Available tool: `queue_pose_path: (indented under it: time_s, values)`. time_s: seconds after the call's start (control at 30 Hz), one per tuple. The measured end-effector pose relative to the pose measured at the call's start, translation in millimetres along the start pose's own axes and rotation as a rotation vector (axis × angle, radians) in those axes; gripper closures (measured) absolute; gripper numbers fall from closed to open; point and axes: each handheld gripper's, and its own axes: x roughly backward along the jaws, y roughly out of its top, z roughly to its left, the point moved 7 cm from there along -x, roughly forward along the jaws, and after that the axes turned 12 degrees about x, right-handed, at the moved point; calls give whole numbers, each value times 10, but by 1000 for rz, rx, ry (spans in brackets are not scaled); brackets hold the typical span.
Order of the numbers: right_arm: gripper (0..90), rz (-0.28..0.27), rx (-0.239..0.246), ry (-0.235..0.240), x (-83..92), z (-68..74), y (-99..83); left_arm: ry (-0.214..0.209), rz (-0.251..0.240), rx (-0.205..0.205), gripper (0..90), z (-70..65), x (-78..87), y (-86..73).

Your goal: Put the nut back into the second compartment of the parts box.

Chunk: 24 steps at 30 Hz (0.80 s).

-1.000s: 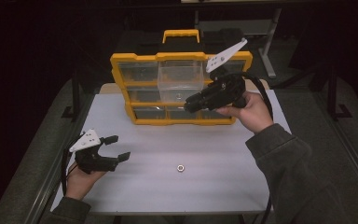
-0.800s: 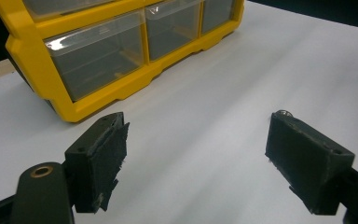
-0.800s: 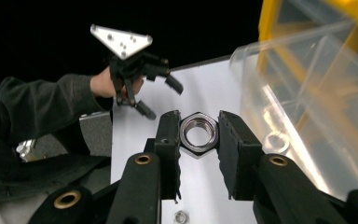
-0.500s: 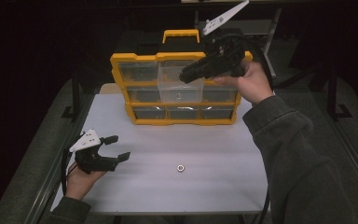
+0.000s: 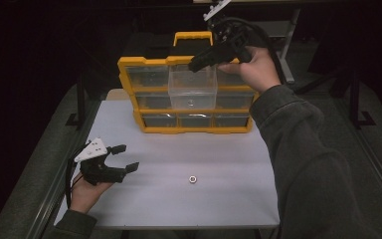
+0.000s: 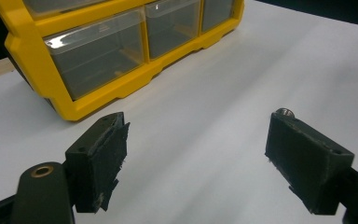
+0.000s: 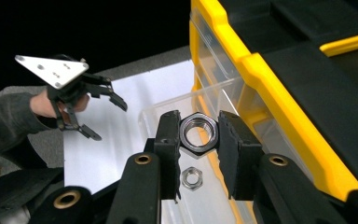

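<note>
While the left gripper (image 5: 122, 158) rests on the table (image 5: 229, 199), jaws apart, the right gripper (image 7: 199, 135) clamps a nut (image 7: 198, 132), seemingly above the open drawer (image 5: 193, 89).

dark room, white table (image 5: 238, 189) on a grey floor (image 5: 25, 164), metal stand legs (image 5: 284, 59) behind

No lettering, label, brand mark or number can be read anywhere; the yellow-and-black plastic drawer organiser (image 5: 189, 94) may carry moulded marks on its dark top, but the view is too dim to tell.
</note>
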Motion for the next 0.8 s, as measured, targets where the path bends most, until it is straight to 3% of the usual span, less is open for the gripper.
queue_pose_path:
  time_s: [0.13, 0.67, 0.8]
  values:
    - [687, 38, -8, 0, -108, -36, -43, 3, 4, -2, 201, 14, 9, -3]
    - [663, 93, -17, 13, -348, -79, -202, -4, -15, 6, 202, 14, 10, 7]
    - [639, 76, -29, 8, -324, -91, -195, -2, -11, 5, 201, 27, 16, 4]
